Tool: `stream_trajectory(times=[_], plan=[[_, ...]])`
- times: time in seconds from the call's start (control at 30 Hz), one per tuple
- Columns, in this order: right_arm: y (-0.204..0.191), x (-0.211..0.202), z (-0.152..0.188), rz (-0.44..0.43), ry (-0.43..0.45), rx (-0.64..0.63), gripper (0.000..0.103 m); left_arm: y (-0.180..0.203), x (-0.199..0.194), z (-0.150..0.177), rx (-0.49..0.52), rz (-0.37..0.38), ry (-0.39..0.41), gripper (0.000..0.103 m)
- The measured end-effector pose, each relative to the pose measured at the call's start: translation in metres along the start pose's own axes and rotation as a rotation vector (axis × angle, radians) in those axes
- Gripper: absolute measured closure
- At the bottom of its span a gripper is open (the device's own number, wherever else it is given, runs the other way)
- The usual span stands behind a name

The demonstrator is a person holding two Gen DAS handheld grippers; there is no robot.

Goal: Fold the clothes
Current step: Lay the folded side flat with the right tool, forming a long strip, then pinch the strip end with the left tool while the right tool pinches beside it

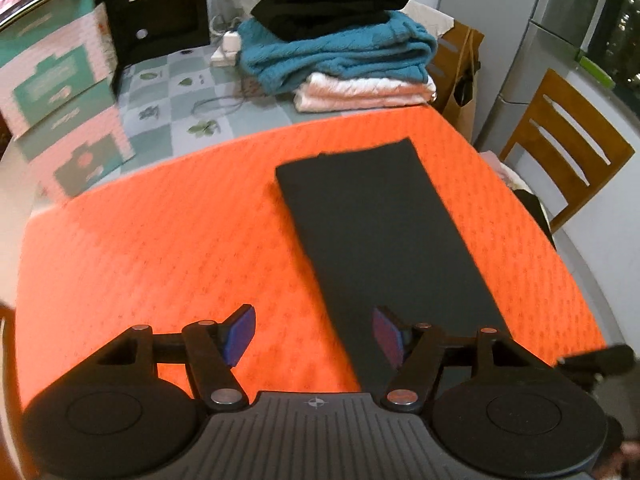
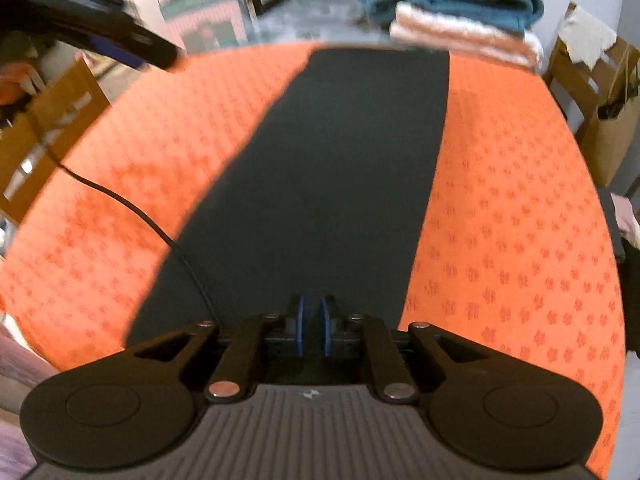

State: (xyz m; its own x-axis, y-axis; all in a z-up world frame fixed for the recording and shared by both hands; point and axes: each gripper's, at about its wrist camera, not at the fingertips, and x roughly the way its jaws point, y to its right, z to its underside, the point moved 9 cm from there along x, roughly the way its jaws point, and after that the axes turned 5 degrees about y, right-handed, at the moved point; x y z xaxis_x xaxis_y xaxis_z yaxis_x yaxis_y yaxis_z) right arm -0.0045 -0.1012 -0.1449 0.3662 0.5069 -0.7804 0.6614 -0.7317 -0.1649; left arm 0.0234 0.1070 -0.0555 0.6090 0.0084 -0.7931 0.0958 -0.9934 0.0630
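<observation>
**Two grippers above one dark folded garment on an orange cloth**

One dark garment (image 1: 384, 236), folded into a long narrow strip, lies flat on the orange patterned cloth (image 1: 160, 240) that covers the near part of the table. In the left wrist view the strip runs from the bottom of the picture up and away, a little to the right of the cloth's middle; in the right wrist view it fills the centre, its far end close to the cloth's far edge.

The left gripper (image 1: 314, 334) has its fingers (image 1: 240, 334) spread wide with nothing between them. One blue pad is over bare orange cloth, the other over the near end of the garment; whether either touches the fabric cannot be told. The same gripper shows as a blurred dark shape at the upper left of the right wrist view.

The right gripper (image 2: 313, 330) has its fingers nearly pressed together, only a thin gap showing between the blue pads, and no cloth is visibly pinched. It sits over the near end of the strip. A thin black cable (image 2: 132, 208) crosses the orange cloth and the garment's edge toward it.

Beyond the orange cloth a pile of folded clothes (image 1: 340, 48) stands on the table: black on top, teal in the middle, pale pink below. A wooden chair (image 1: 568, 148) stands at the right.
</observation>
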Motion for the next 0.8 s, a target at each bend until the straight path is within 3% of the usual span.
stream_trajectory(times=[0.13, 0.5, 0.67, 0.8], plan=[[0.000, 0.007, 0.010, 0.023, -0.029, -0.008, 0.091, -0.019, -0.025, 0.024, -0.029, -0.030, 0.001, 0.035], [-0.010, -0.031, 0.005, 0.078, 0.022, 0.000, 0.079, -0.097, -0.077, 0.059, -0.064, -0.116, 0.000, 0.035], [-0.015, -0.043, 0.015, 0.085, 0.011, -0.004, 0.078, -0.115, -0.074, 0.074, -0.067, -0.073, -0.032, 0.035], [-0.024, -0.051, 0.019, 0.068, 0.013, -0.072, 0.075, -0.101, -0.062, 0.085, 0.019, -0.043, -0.050, 0.035]])
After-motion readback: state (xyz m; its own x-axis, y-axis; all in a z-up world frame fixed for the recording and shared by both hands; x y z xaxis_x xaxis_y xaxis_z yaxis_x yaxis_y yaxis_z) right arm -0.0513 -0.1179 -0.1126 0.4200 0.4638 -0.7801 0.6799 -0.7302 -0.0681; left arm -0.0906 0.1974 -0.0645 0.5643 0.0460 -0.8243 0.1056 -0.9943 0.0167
